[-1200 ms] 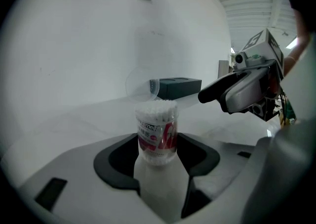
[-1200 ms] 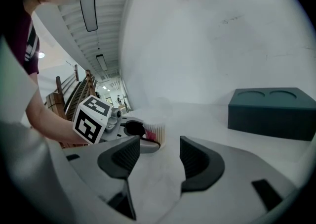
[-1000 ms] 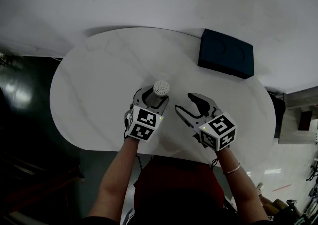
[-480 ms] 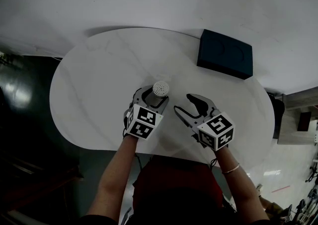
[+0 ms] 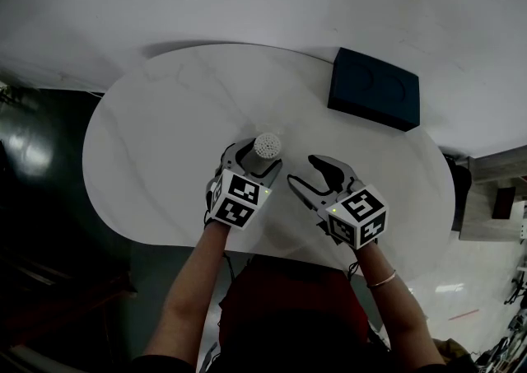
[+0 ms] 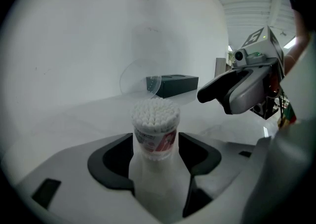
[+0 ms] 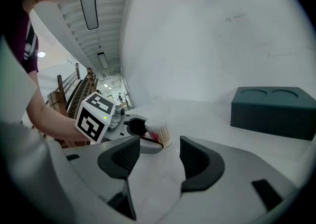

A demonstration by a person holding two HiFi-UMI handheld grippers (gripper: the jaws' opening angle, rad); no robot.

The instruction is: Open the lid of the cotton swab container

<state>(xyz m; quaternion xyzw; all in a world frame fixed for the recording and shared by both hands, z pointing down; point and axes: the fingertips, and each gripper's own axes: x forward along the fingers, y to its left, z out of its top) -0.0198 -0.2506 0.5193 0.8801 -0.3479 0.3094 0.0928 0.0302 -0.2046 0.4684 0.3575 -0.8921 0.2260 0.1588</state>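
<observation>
1. As it stands upright towards the near edge of the white tabletop [image 5: 156,141], the cotton swab container [image 6: 154,129] is clamped between the jaws of the left gripper [image 5: 252,164].
2. White swab tips are seen packed at its top.
3. The right gripper [image 5: 308,175] is held just to its right, jaws wide apart, with nothing gripped.
4. A dark box [image 5: 375,87] is set at the far right.

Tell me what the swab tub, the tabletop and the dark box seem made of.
Swab tub: probably clear glossy plastic; white swabs show through its wall above a red label.
Tabletop: smooth white with faint grey veins; marble or a marble-look laminate.
Dark box: matte, with two round recesses; foam or card, I can't tell.
</observation>
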